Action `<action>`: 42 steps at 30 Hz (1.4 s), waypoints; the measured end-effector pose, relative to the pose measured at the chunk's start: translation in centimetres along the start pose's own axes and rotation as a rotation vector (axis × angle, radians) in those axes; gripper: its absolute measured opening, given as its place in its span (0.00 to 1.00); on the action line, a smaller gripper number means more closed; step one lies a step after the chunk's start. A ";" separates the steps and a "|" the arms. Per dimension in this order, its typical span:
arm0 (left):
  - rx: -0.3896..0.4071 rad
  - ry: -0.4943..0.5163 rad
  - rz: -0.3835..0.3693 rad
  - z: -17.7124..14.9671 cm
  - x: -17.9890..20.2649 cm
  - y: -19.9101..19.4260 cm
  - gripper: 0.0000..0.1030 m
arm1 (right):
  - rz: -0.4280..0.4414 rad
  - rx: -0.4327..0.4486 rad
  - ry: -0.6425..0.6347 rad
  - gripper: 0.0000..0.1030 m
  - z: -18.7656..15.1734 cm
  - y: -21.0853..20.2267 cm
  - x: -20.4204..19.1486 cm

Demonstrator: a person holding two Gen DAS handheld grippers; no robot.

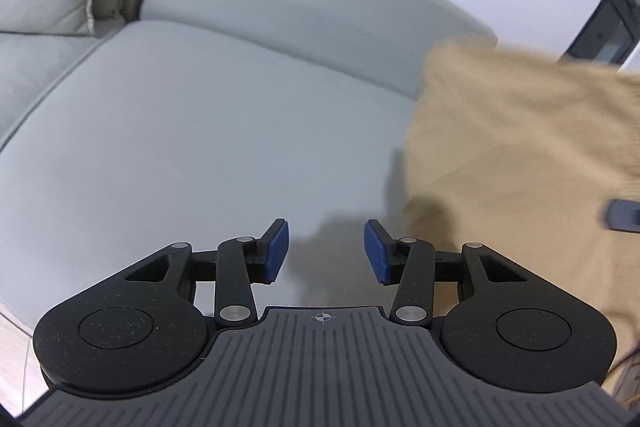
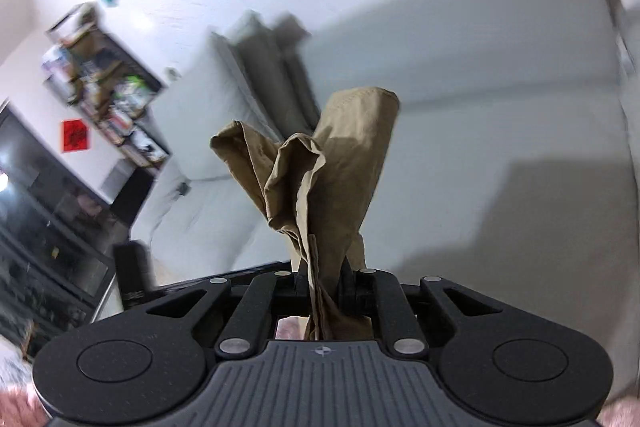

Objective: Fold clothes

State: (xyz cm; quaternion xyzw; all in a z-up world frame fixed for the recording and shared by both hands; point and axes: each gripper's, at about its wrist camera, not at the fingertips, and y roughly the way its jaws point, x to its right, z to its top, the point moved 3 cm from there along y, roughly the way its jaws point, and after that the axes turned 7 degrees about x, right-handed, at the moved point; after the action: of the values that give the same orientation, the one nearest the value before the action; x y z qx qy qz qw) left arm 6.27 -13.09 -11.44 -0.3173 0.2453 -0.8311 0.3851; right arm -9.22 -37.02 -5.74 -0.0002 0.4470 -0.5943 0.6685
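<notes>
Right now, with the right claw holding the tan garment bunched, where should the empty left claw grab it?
Probably the garment's near hanging edge, approached from its left side: that edge hangs clear beside the open left claw. The right claw pinches a bunch.

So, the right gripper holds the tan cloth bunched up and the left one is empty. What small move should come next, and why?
Probably bring the left gripper across to the tan cloth and pinch a free edge. Its jaws stand apart over bare sofa cushion, while the right gripper alone clamps the bunch.
</notes>
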 end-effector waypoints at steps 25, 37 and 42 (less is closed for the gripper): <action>-0.173 0.260 -0.162 -6.9 8.4 5.3 0.08 | -0.289 -0.003 -0.140 0.19 -5.4 -0.5 5.5; -0.277 0.419 -0.203 -10.9 12.3 7.9 0.07 | -0.443 -0.177 -0.388 0.02 -11.6 3.4 6.3; -0.288 0.378 -0.201 -11.0 12.1 8.3 0.07 | -0.529 -0.190 -0.302 0.03 -11.5 1.4 7.3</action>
State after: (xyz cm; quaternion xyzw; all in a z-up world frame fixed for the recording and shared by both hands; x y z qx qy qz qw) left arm -3.64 -25.72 -20.21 -0.2309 0.3957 -0.8664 0.1986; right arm -15.72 -36.27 -17.75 -0.2669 0.3806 -0.6964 0.5468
